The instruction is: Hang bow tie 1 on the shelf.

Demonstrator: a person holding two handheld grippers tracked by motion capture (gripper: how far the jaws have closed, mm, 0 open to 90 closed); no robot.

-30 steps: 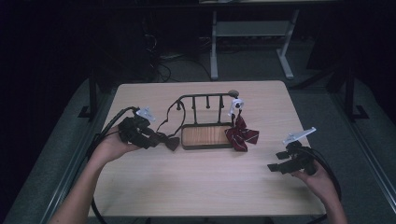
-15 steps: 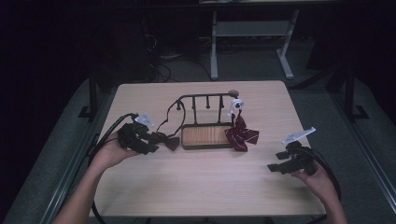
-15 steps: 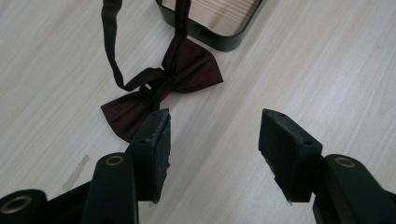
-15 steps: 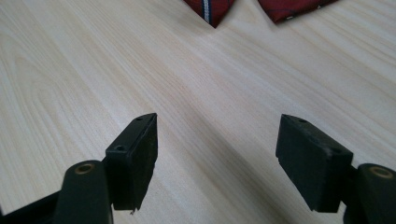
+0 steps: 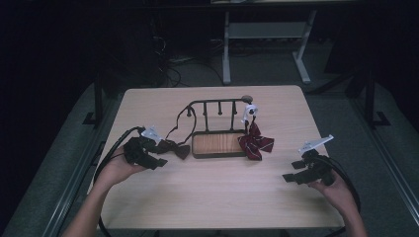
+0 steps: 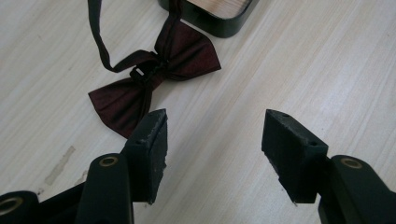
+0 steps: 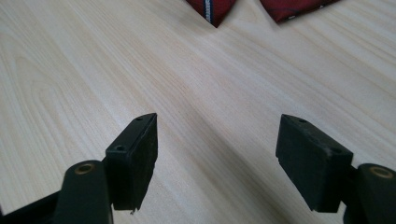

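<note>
Broadly, the worktop is a pale wood slab with little on it, and at its middle stands a dark rack with a wooden tray base and a rail of pegs. Against the rack's right end lies a red striped bow, with a small white piece above it on the rail; its two lower tips show at the top of the right gripper view. The dark bow tie lies flat just left of the rack, its thin strap running up toward the rail. It looks light, soft and limp, likely to fold or slide on the smooth wood, so the stiffer centre knot seems the best place to pinch. The left gripper hovers just short of the tie's near wing, jaws spread wide and holding nothing. The right gripper rests well apart at the right, jaws likewise wide and empty. The rack's base sits close behind the tie, and the strap could snag on it.
</note>
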